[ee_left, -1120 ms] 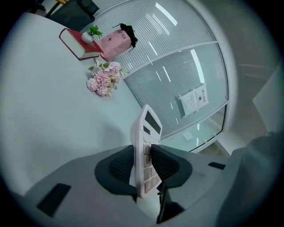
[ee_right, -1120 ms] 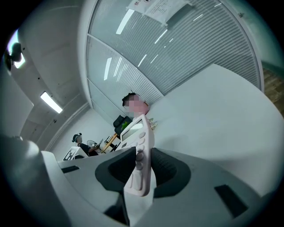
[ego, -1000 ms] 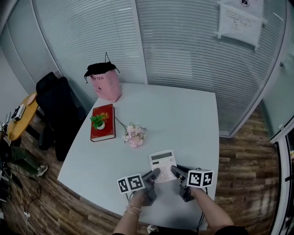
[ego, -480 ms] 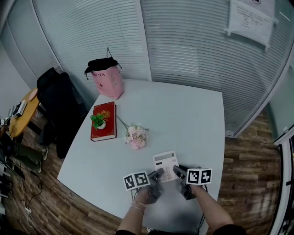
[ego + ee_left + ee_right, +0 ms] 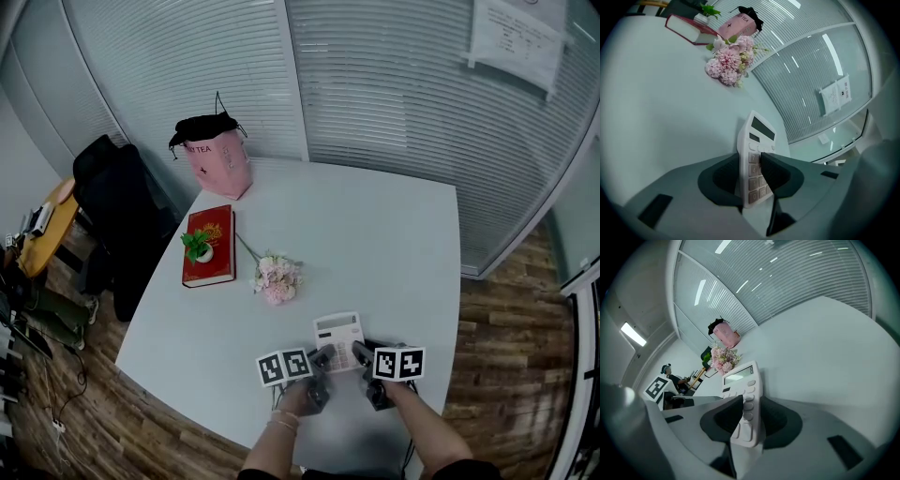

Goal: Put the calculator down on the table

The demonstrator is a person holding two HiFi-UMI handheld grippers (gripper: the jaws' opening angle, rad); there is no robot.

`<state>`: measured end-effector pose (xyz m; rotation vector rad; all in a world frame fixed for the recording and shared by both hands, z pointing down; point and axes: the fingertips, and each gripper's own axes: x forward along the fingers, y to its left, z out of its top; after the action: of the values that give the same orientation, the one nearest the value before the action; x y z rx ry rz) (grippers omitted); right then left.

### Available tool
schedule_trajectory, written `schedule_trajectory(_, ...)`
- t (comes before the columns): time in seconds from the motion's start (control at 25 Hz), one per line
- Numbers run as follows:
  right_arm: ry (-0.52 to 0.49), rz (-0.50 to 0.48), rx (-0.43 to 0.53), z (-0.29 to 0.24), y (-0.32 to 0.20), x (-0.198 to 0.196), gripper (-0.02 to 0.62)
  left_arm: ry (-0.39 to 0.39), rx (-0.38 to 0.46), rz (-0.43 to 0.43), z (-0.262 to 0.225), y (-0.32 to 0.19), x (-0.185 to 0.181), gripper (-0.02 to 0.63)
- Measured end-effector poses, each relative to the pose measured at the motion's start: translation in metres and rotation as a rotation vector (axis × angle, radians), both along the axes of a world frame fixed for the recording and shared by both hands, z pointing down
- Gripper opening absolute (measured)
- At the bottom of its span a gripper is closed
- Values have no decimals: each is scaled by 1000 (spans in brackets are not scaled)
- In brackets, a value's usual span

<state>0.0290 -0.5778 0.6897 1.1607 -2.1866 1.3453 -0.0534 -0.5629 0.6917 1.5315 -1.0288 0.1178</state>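
Lowered since a second ago, the calculator (image 5: 337,335) now looks smaller under the head camera. The left tongs (image 5: 322,357) and right tongs (image 5: 360,352) have drawn a little closer together at the near edge of the worktop (image 5: 375,234).

That worktop is a pale, matte, roughly square slab. It stands in a glass-walled room hung with white horizontal blinds (image 5: 394,94), and a sheet of paper (image 5: 516,42) is stuck to the glass at upper right. Wood-plank floor (image 5: 506,375) shows on both sides.

At the far left corner stands a pink bag (image 5: 217,161) with a black top. In front of it lies a red book (image 5: 211,258) carrying a small potted plant (image 5: 198,246). A bunch of pink flowers (image 5: 275,277) lies just beside the book, well apart from the tongs. A black coat (image 5: 117,206) hangs over a chair off the left edge.

The calculator is a slim white slab with a dark grey display window at its far end and rows of pale rounded keys below (they look faintly pink from the left side). It is held between the two tongs, display pointing away from the person. Each pair is clenched on one lower side of it, one jaw on the key face and the other on the back. It hangs low over the worktop, and whether its far end already touches cannot be told.
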Motion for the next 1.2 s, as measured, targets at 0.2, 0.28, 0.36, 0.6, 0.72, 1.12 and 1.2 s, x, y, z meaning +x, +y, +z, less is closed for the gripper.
schedule_trajectory(0.2,76,-17,39,0,-1,2,130,-147,32,18,0,-2,-1,153)
schedule_trajectory(0.28,95,-19,50,1,-1,2,131,-203,40,18,0,-3,-1,156)
schedule_trajectory(0.36,110,-26,58,2,-1,1,133,-278,53,23,0,-3,-3,160)
schedule_trajectory(0.6,109,-43,95,0,-3,2,210,-404,110,42,-1,-3,-7,235)
schedule_trajectory(0.72,112,-62,131,-9,-4,1,280,-390,112,15,-4,-2,-10,288)
schedule_trajectory(1.12,272,-157,372,-69,32,13,293,-530,390,97,-64,35,-23,330)
schedule_trajectory(1.2,291,-154,424,-86,46,15,291,-573,468,125,-78,52,-25,333)
